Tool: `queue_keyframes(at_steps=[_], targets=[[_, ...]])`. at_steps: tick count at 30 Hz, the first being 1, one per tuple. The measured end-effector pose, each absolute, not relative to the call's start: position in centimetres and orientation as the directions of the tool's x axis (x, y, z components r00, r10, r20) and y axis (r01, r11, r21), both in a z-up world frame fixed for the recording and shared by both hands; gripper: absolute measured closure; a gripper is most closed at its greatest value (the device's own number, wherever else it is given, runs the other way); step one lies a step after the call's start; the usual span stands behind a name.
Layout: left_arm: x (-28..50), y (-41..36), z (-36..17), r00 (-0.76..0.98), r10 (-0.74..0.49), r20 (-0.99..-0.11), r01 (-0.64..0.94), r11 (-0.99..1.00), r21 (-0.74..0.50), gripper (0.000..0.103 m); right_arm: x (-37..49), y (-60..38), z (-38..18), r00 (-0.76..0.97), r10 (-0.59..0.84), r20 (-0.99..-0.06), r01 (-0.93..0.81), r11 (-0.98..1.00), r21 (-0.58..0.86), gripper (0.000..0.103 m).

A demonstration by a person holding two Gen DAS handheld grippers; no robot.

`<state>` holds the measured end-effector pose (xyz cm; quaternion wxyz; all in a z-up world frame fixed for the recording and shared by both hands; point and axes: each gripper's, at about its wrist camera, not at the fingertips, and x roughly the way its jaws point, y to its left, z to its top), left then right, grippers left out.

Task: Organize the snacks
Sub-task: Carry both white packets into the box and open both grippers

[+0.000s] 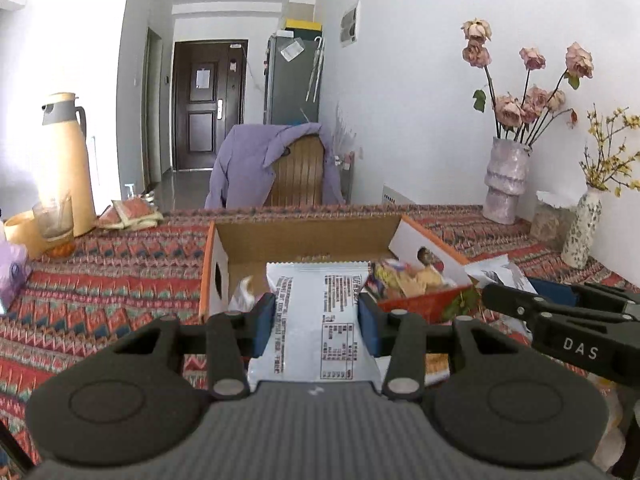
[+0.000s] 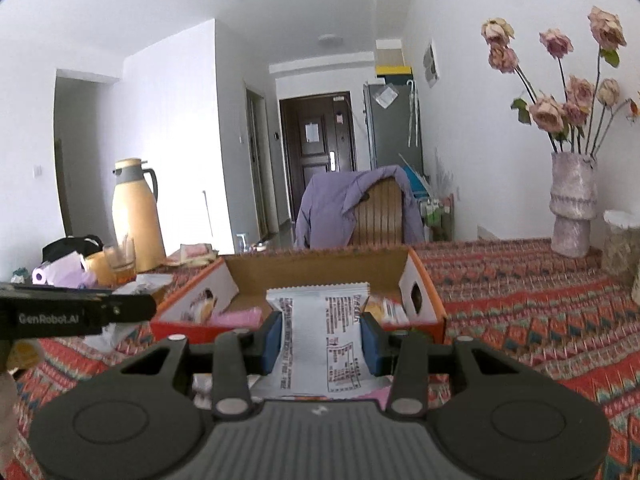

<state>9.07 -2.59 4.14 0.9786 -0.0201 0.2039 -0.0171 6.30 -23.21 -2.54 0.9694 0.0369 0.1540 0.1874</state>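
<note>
An open cardboard box [image 1: 304, 236] with orange-and-white sides stands on the patterned tablecloth; it also shows in the right wrist view [image 2: 320, 272]. Several snack packets lie inside it. My left gripper [image 1: 317, 320] is shut on a white snack packet [image 1: 320, 312] with black print, held just before the box's near edge. My right gripper [image 2: 320, 338] is shut on a similar white snack packet [image 2: 320, 336], also just before the box. The right gripper's body shows at the right of the left wrist view [image 1: 568, 320].
A beige thermos jug [image 1: 66, 160], a glass [image 1: 54, 216] and purple tissue sit at the left. A pink vase of dried roses [image 1: 506, 180] and a speckled vase [image 1: 582, 228] stand at the right by the wall. A chair with a purple jacket [image 1: 276, 164] is behind the table.
</note>
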Motion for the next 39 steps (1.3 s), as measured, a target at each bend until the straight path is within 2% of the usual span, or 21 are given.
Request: queue_keyframes(at_steps=[11, 13, 22, 32, 35, 37, 39], targets=[[15.0, -2.4, 5.8, 0.92, 0.003, -0.393, -0.009, 1.0, -0.013, 0.059, 12.5, -20.9, -0.1, 0.876, 0.409, -0.255, -0.386, 0.913, 0.134, 0.063], [16.1, -2.2, 6.0, 0.918, 0.011, -0.396, -0.019, 1.0, -0.015, 0.059, 13.9, -20.8, 0.1, 0.867, 0.431, -0.251, -0.399, 0.901, 0.171, 0.063], [20.9, -1.7, 5.8, 0.9, 0.071, -0.429, -0.079, 0.997, 0.0, 0.059, 19.4, -19.2, -0.6, 0.865, 0.397, -0.308, -0.353, 0.916, 0.188, 0.063], [23.9, -1.3, 1.9, 0.851, 0.107, -0.515, -0.111, 0.994, 0.023, 0.059, 22.2, -18.5, -4.3, 0.828, 0.383, -0.411, -0.341, 0.924, 0.175, 0.062], [24.2, -1.3, 1.1, 0.835, 0.109, -0.539, -0.12, 0.993, 0.014, 0.058, 22.4, -18.4, -4.7, 0.818, 0.398, -0.415, -0.356, 0.917, 0.179, 0.061], [24.1, -1.3, 0.9, 0.834, 0.109, -0.541, -0.121, 0.993, 0.014, 0.058, 22.4, -18.4, -4.9, 0.816, 0.395, -0.421, -0.354, 0.918, 0.176, 0.056], [23.8, -1.3, 0.9, 0.836, 0.115, -0.536, -0.129, 0.992, 0.011, 0.052, 22.4, -18.5, -4.9, 0.816, 0.393, -0.425, -0.351, 0.92, 0.176, 0.053]])
